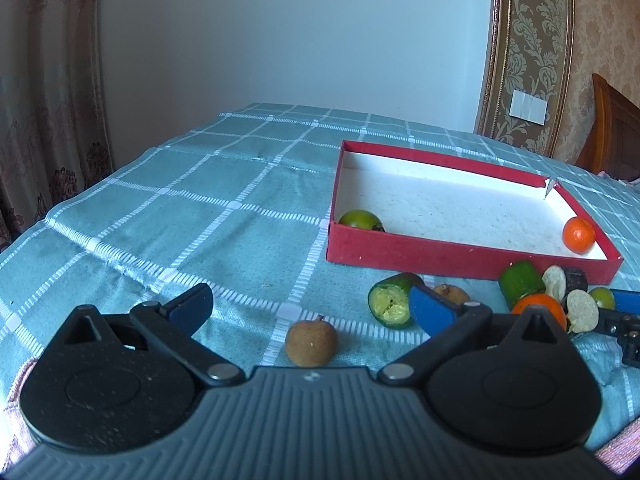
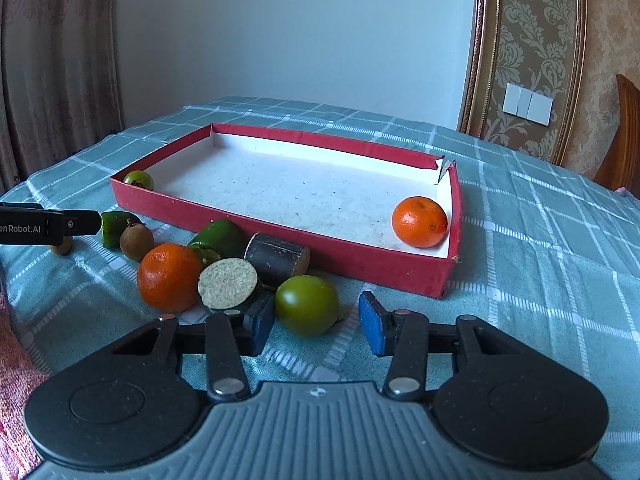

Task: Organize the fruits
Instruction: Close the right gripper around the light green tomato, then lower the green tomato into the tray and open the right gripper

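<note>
A red box [image 1: 460,266] [image 2: 280,240] with a white floor holds a green fruit [image 1: 361,221] [image 2: 138,179] in its near left corner and an orange [image 1: 578,235] [image 2: 419,221] at its right end. My left gripper [image 1: 310,312] is open, its fingers either side of a small brown fruit [image 1: 312,343] on the cloth. My right gripper [image 2: 316,322] is open around a green fruit [image 2: 307,305] on the cloth. To its left lie an orange [image 2: 169,276] [image 1: 538,308], cut green pieces [image 2: 218,236] [image 1: 394,300] and dark cane pieces [image 2: 276,258].
A teal checked cloth [image 1: 200,208] [image 2: 540,248] covers the table. Another brown fruit [image 2: 136,242] [image 1: 452,293] lies by a green piece [image 2: 114,227]. The left gripper's finger [image 2: 48,227] reaches in from the left. A curtain [image 1: 44,80] and a wall stand behind.
</note>
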{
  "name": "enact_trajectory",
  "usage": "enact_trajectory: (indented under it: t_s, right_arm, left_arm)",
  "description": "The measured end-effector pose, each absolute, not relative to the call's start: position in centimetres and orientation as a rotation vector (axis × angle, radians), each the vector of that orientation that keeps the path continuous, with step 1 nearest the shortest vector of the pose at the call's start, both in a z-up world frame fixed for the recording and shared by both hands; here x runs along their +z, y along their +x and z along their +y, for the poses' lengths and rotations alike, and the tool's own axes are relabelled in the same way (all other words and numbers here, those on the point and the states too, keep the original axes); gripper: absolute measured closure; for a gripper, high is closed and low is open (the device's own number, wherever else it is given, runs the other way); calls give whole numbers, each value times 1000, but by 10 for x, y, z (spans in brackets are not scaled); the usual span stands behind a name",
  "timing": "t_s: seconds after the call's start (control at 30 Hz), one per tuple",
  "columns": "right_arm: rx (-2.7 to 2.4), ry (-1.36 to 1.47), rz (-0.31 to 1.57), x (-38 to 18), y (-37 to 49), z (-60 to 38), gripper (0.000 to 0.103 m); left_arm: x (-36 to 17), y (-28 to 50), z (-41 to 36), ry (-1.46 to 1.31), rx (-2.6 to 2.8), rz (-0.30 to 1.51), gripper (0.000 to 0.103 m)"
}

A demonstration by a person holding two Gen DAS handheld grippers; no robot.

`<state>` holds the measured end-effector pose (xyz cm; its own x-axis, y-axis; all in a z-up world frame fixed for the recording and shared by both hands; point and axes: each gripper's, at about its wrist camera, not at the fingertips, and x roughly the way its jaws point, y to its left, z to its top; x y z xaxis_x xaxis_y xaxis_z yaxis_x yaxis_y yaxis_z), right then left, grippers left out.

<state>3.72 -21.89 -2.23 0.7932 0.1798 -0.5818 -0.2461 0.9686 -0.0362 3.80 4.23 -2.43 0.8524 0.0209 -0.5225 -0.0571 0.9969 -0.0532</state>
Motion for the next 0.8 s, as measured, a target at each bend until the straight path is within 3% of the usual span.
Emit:
enact_trajectory:
  t_s: [0.2, 0.8]
  right_arm:
    - [240, -119, 612, -23, 35, -216, 68]
    - [151, -7, 420, 21, 29, -238, 69]
  left_arm:
    - [-25, 38, 43, -75, 38, 551, 0]
    - [-25, 39, 44, -79, 46, 554, 0]
